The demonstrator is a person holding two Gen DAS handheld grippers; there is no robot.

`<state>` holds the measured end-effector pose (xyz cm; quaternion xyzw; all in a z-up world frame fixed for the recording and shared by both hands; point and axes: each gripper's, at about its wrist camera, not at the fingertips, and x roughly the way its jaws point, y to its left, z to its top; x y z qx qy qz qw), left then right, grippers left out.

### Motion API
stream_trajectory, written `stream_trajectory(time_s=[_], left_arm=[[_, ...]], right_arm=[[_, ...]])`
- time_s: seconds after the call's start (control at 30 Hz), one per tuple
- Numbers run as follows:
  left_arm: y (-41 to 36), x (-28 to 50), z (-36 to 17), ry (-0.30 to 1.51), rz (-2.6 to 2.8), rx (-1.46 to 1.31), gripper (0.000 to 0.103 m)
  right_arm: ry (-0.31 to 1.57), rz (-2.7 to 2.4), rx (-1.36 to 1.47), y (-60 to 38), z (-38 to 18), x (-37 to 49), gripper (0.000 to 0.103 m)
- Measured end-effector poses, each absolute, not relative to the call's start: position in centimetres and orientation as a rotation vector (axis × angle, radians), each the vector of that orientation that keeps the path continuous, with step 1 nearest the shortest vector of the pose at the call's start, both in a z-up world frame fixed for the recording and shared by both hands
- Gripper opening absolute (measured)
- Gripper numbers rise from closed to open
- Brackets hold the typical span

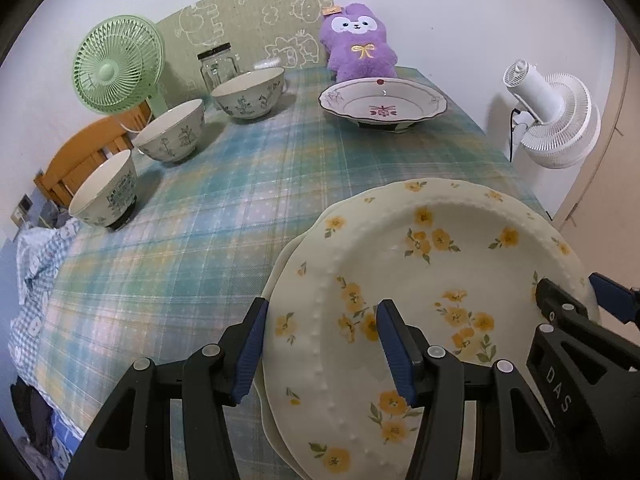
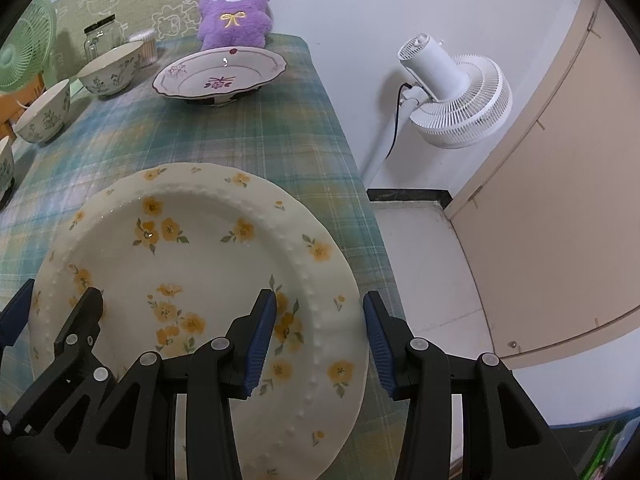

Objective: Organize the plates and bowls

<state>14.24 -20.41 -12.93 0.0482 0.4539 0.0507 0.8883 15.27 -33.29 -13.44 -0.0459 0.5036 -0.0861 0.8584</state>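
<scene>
Under yellow-flowered plate (image 1: 436, 280), half-hidden second plate (image 1: 276, 276)

Black plastic left gripper (image 1: 320, 350), blue-padded jaws, silver pivot pins, right gripper (image 2: 320, 344) alike

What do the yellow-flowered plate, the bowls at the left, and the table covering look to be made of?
Yellow-flowered plate: likely glazed ceramic, given its glossy cream surface, raised bead rim and printed flowers. Bowls: also apparently glazed ceramic, smooth and shiny with green leaf prints. Table covering: woven fabric, matte, in a blue-green plaid; it drapes over the edge.
</scene>
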Motion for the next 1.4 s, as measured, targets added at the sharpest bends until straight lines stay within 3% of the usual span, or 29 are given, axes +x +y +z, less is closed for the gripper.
stream_trajectory(time_s=[0.7, 0.93, 1.07, 1.2, 1.4], left_arm=[[-20.6, 15.1, -13.0, 0.956, 0.099, 0.183, 0.058], [-20.0, 15.9, -11.2, 0.974, 0.042, 0.158, 0.070], [-19.0, 16.7, -8.7, 0.938, 0.021, 0.153, 0.072], [-17.2, 18.0, -6.3, 0.920, -0.002, 0.120, 0.073], [-15.2, 20.1, -2.9, 0.864, -0.074, 0.124, 0.075]], right_arm=[[1.052, -0.140, -0.105, -32.7, -13.5, 15.9, 0.049], [1.055, -0.105, -0.060, -33.0, -11.4, 16.7, 0.049], [1.012, -0.093, -0.066, -31.9, -8.7, 17.2, 0.052], [0.976, -0.109, -0.038, -31.0, -6.1, 18.3, 0.064], [0.933, -0.149, -0.009, -29.6, -2.9, 19.5, 0.066]])
